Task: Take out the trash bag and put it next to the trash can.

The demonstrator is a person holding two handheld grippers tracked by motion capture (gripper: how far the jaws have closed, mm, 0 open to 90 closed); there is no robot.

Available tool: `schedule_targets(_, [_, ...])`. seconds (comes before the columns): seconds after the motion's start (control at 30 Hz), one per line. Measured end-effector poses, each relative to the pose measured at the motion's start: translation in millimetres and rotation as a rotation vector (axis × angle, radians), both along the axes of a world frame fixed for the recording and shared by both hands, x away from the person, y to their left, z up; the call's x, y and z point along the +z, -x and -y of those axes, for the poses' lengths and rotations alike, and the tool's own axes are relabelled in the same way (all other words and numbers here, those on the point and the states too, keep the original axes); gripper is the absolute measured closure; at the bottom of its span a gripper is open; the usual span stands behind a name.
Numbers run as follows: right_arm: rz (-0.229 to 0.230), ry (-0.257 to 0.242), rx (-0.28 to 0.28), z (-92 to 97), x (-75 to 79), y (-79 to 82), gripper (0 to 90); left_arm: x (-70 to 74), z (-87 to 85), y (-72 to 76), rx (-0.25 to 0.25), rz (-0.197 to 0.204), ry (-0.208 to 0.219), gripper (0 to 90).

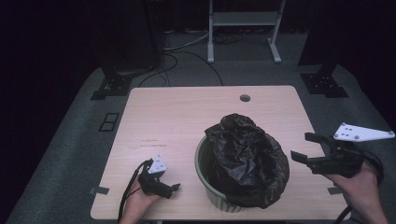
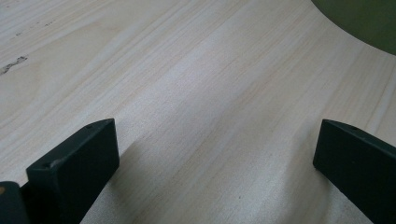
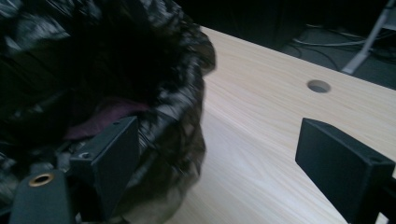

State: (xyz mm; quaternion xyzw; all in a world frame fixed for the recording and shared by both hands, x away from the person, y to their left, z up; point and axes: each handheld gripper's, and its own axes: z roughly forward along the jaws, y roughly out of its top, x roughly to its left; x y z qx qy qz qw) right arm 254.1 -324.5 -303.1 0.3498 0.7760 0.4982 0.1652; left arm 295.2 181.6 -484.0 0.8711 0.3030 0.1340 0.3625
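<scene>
A green ribbed bin stands near the table's front edge, lined with a crumpled black bag that bulges over its rim. My right gripper is open just right of the bag, at rim height. In the right gripper view the black bag sits at the left jaw and something reddish shows inside it. My left gripper rests low on the table, left of the bin, open with bare wood between its jaws. In the left gripper view the green bin curves in at the upper right.
The light wooden table has a round cable hole at its far edge. Beyond it stand a white frame stand, black stand bases and cables on the grey floor.
</scene>
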Motion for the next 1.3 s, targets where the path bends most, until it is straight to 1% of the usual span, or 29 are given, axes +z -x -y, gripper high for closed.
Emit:
schedule_targets(0.17, [-0.006,-0.022,0.050,-15.4,7.1,-6.8,12.7,0.0,0.0,0.0,0.000,0.000,0.000,0.0])
schedule_targets(0.23, [-0.001,-0.025,0.081,-25.5,12.6,-9.8,12.7,0.0,0.0,0.0,0.000,0.000,0.000,0.0])
schedule_targets(0.27, [-0.001,-0.025,0.081,-25.5,12.6,-9.8,12.7,0.0,0.0,0.0,0.000,0.000,0.000,0.0])
schedule_targets(0.47, [0.008,-0.040,0.133,-45.0,22.9,-16.4,12.7,0.0,0.0,0.0,0.000,0.000,0.000,0.0])
schedule_targets(0.5, [0.009,-0.043,0.148,-51.2,25.7,-18.5,12.7,0.0,0.0,0.0,0.000,0.000,0.000,0.0])
schedule_targets(0.53, [0.009,-0.043,0.148,-51.2,25.7,-18.5,12.7,0.0,0.0,0.0,0.000,0.000,0.000,0.0])
schedule_targets(0.7, [0.009,-0.051,0.185,-66.1,29.5,-23.1,12.7,0.0,0.0,0.0,0.000,0.000,0.000,0.0])
schedule_targets(0.77, [0.008,-0.055,0.199,-72.0,30.0,-25.0,14.4,0.0,0.0,0.0,0.000,0.000,0.000,0.0])
schedule_targets(0.8, [0.005,-0.053,0.210,-75.7,29.8,-26.3,17.6,0.0,0.0,0.0,0.000,0.000,0.000,0.0])
schedule_targets(0.87, [0.007,-0.055,0.224,-79.5,29.0,-27.5,27.0,0.0,0.0,0.0,0.000,0.000,0.000,0.0])
schedule_targets(0.93, [0.006,-0.054,0.249,-84.1,27.3,-29.4,41.2,0.0,0.0,0.0,0.000,0.000,0.000,0.0])
schedule_targets(0.97, [0.001,-0.052,0.263,-85.8,26.6,-30.3,46.4,0.0,0.0,0.0,0.000,0.000,0.000,0.0])
schedule_targets(1.0, [-0.005,-0.049,0.269,-87.5,25.9,-31.1,51.3,0.0,0.0,0.0,0.000,0.000,0.000,0.0])
schedule_targets(1.03, [-0.010,-0.046,0.276,-88.7,25.4,-32.1,59.3,0.0,0.0,0.0,0.000,0.000,0.000,0.0])
schedule_targets(1.07, [-0.012,-0.043,0.285,-89.6,25.0,-32.5,65.1,0.0,0.0,0.0,0.000,0.000,0.000,0.0])
schedule_targets(1.13, [-0.014,-0.031,0.290,-91.2,24.4,-32.7,79.4,0.0,0.0,0.0,0.000,0.000,0.000,0.0])
schedule_targets(1.2, [-0.015,-0.016,0.282,-91.2,24.2,-32.1,84.2,0.0,0.0,0.0,0.000,0.000,0.000,0.0])
schedule_targets(1.23, [-0.013,0.004,0.275,-89.4,23.7,-30.4,87.6,0.0,0.0,0.0,0.000,0.000,0.000,0.0])
schedule_targets(1.3, [-0.012,0.012,0.267,-88.2,23.5,-29.4,88.2,0.0,0.0,0.0,0.000,0.000,0.000,0.0])
